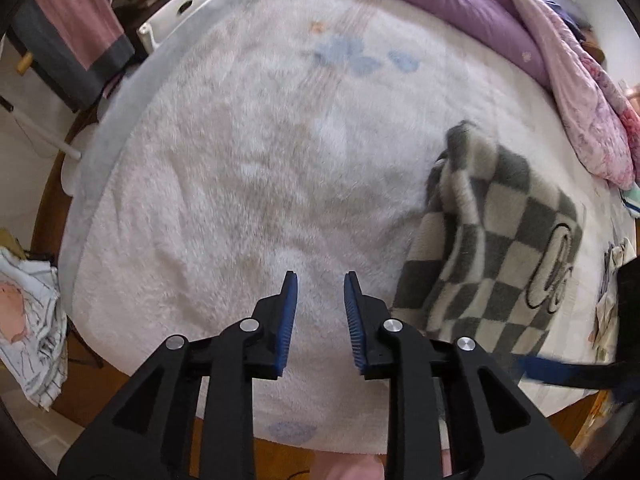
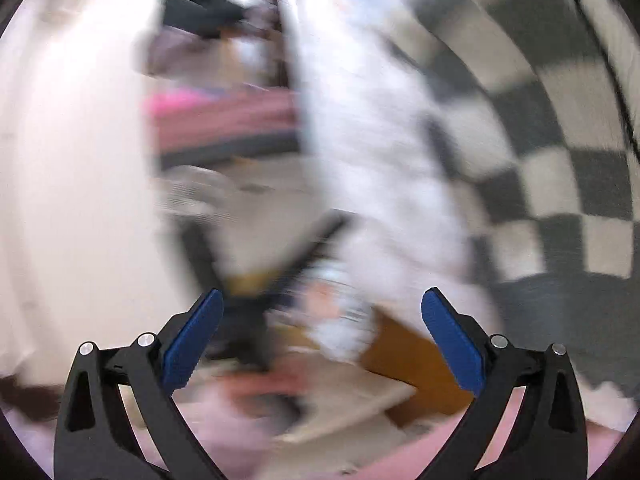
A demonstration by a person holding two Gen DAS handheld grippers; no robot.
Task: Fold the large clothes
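A grey and cream checkered fleece garment (image 1: 500,240) lies bunched on a white fluffy blanket (image 1: 260,160) on the bed, at the right of the left wrist view. My left gripper (image 1: 320,280) is open and empty above the blanket, left of the garment. My right gripper (image 2: 322,300) is open wide and empty. Its view is heavily blurred; the checkered garment (image 2: 540,140) fills its upper right. A blue-padded finger of the right gripper (image 1: 536,368) shows at the garment's near edge in the left wrist view.
A purple and pink quilt (image 1: 540,48) is piled along the bed's far right side. A pink and grey towel (image 1: 76,44) hangs on a rack at upper left. A striped cloth (image 1: 32,320) lies off the bed's left edge.
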